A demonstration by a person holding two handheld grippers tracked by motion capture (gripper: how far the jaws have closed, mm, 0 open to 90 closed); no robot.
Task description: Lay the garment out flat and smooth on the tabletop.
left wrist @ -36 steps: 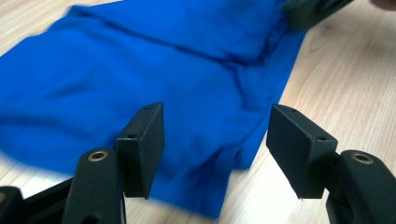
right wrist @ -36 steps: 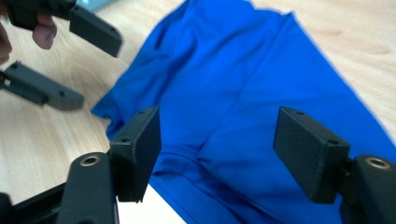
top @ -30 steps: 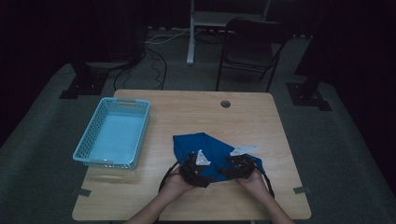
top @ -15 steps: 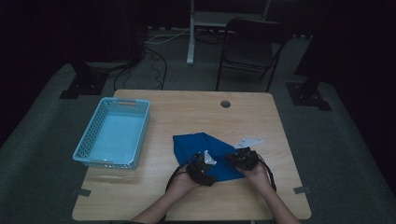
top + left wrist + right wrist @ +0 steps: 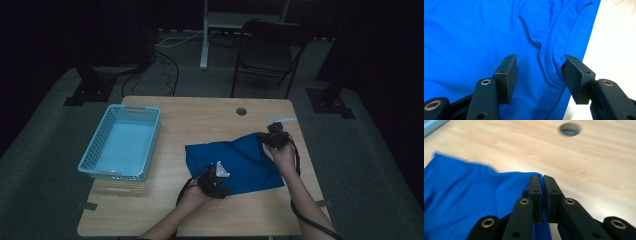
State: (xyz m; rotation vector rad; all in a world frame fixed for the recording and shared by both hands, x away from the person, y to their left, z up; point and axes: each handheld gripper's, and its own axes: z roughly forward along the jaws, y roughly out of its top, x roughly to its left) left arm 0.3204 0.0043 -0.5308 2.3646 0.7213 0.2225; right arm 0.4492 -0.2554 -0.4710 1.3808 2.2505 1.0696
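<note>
High view: wood table [image 5: 165, 200] (dim rm)

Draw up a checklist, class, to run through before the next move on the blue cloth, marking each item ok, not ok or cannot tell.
1. Right gripper shut on the blue cloth edge: ok.
2. Left gripper gripping cloth: not ok, jaws open astride a hem.
3. Cloth flat: not ok, wrinkled.
4. Basket empty: ok.
5. Cloth wholly on the table: ok.
6. Firmness of right grip: cannot tell.
</note>
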